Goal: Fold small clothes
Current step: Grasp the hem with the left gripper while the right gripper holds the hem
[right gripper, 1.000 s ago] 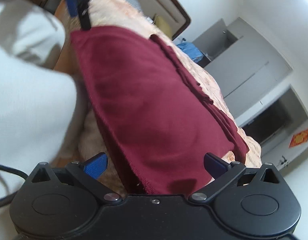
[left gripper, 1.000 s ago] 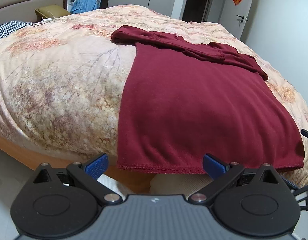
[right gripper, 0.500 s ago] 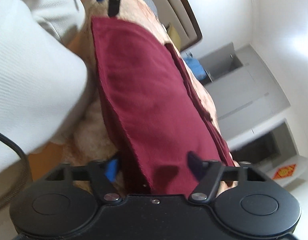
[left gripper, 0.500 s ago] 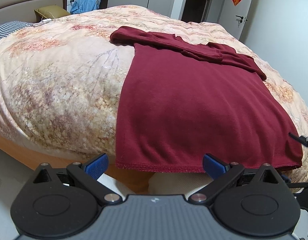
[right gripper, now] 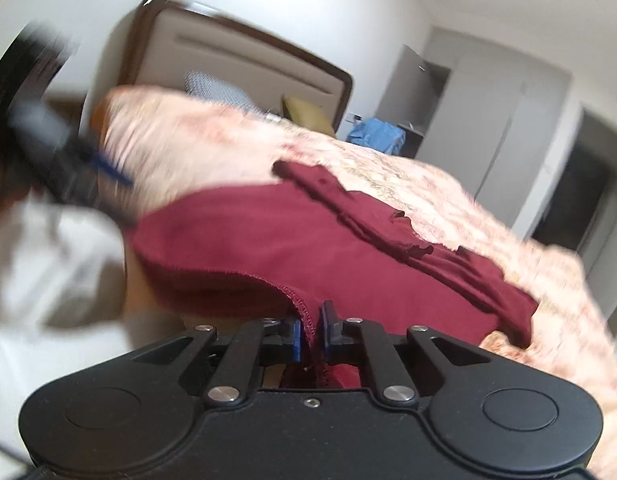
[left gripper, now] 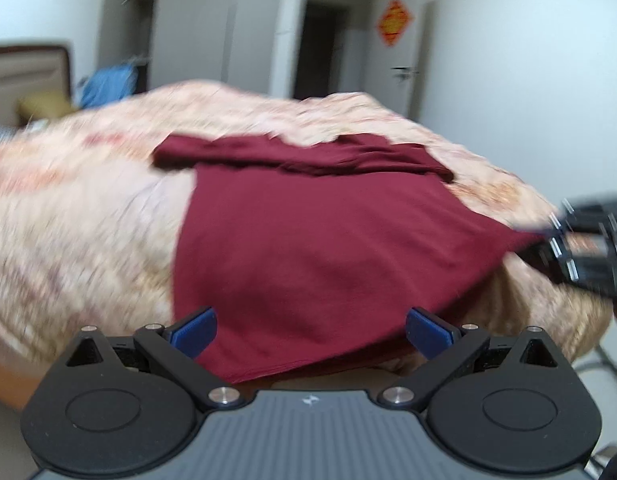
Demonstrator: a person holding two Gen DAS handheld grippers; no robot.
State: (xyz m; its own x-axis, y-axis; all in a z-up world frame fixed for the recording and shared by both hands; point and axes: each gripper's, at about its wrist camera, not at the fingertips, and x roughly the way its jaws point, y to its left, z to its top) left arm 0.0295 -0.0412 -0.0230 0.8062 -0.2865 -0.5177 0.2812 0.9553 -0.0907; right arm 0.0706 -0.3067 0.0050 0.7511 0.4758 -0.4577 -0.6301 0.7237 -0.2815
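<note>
A dark red shirt [left gripper: 308, 248] lies spread on the bed, its sleeves folded across the far end. My left gripper [left gripper: 310, 330] is open, its blue fingertips either side of the shirt's near hem, with cloth between them. My right gripper [right gripper: 310, 330] is shut on the shirt's hem [right gripper: 304, 312] at the right corner and lifts it off the bed. It also shows in the left wrist view [left gripper: 580, 248], at the shirt's right corner. The shirt [right gripper: 308, 240] fills the middle of the right wrist view. Both views are blurred.
The bed has a floral beige quilt [left gripper: 68, 216] and a padded headboard [right gripper: 236, 56]. A blue garment [left gripper: 108, 84] hangs near the wardrobe. A dark open doorway [left gripper: 320, 48] and a door with a red decoration [left gripper: 394, 22] are at the back.
My right gripper has closed on the shirt's hem corner and raised it. My left gripper has moved forward over the near hem, still open. Both views have tilted up.
</note>
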